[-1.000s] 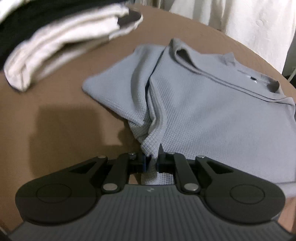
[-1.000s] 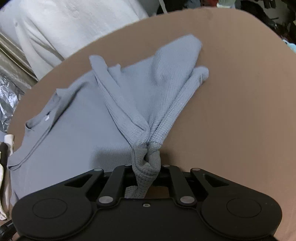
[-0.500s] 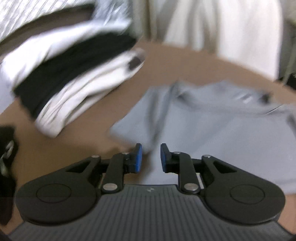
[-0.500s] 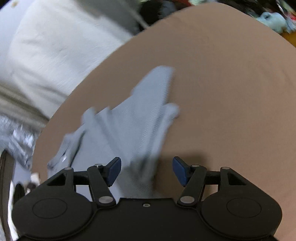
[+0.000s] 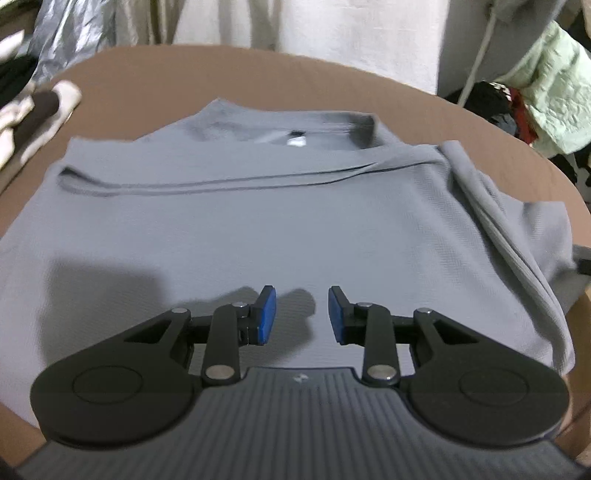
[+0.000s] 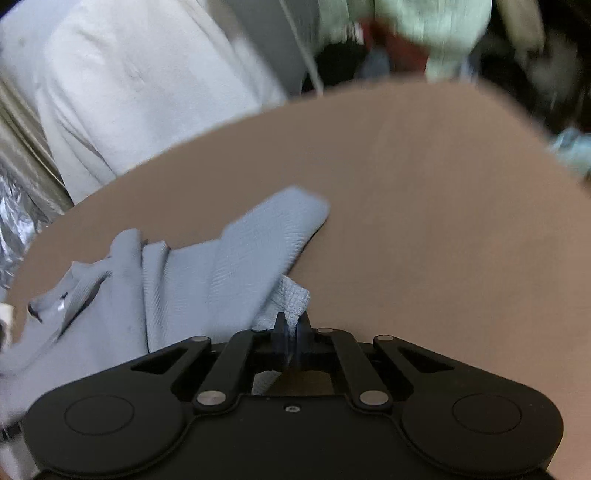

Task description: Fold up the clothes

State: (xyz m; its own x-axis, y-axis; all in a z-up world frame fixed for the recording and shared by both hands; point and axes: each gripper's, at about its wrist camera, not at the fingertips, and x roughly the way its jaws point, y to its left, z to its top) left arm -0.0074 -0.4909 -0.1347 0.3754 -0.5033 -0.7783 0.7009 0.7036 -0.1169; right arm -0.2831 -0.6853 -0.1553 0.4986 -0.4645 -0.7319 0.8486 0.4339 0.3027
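A grey waffle-knit shirt [image 5: 280,229] lies spread on the brown round table [image 5: 155,70], collar and white label at the far side, a fold line across the chest. My left gripper [image 5: 302,317] is open and empty, hovering over the shirt's near middle. My right gripper [image 6: 291,338] is shut on a corner of the same shirt [image 6: 207,273] at its right side, where the sleeve lies bunched near the table's bare part [image 6: 443,221].
Folded white and black clothes [image 5: 26,110] lie at the table's far left. White fabric [image 5: 314,29] hangs behind the table. A pale green garment [image 5: 554,96] and dark clutter sit off the right edge.
My left gripper let go of the shirt, opened and swung over its middle. My right gripper opened half a second ago and is now shut on a shirt corner.
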